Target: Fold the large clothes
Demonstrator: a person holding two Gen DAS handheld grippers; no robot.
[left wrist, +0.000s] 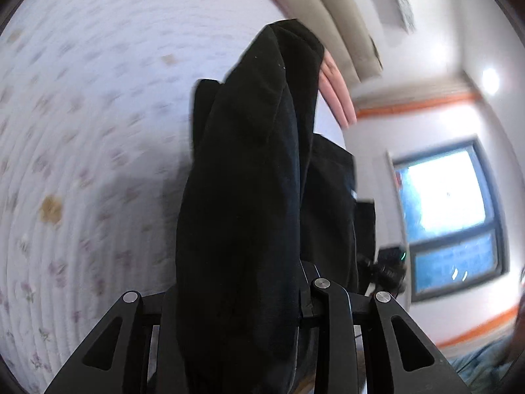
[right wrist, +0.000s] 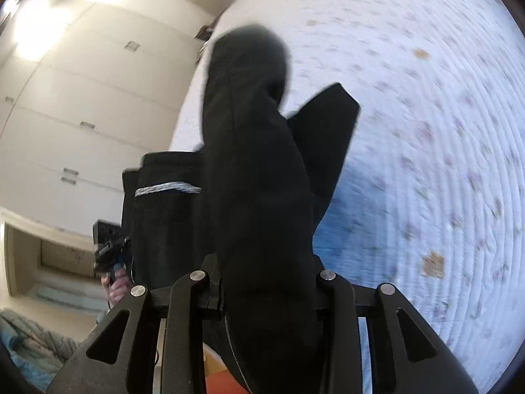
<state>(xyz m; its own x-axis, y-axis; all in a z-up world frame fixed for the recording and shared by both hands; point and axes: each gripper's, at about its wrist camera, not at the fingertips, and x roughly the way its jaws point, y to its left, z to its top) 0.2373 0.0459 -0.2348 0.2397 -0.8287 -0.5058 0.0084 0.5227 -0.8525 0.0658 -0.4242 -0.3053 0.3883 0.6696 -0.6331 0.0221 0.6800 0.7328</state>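
- The left gripper [left wrist: 242, 197], a black two-finger tool, is clamped on a thick bunch of black fabric – the large black garment [left wrist: 242, 170] – which fills the gap between its two fingers and hides the tips.
- The right gripper [right wrist: 262, 177], a second black tool of the same build, is likewise closed on a fold of that black garment [right wrist: 256, 164]; the cloth rises as a rounded hump over its jaws and covers them.
- That makes two grippers, and one dark garment held up between them above the bed; blur makes it hard to tell whether any part of the cloth touches the bedding.
- In the right wrist view one pale grey stitched band [right wrist: 167, 190] runs across a flat panel of the garment to the left of the hump, and one pointed flap [right wrist: 328, 124] sticks up on the right.
- Below and behind the cloth lies one white quilted bedspread [left wrist: 82, 131] with small faded flower prints and a few tan patches – two show clearly in the right wrist view.
- In the right wrist view, the person's hand [right wrist: 116, 287] grips the handle of the other tool at lower left.
- One blue-framed window [left wrist: 452, 210] shows bright in the left wrist view, beside a wall with an orange trim line [left wrist: 416, 105].
- White cupboard doors [right wrist: 82, 115] with small metal handles fill the left of the right wrist view.
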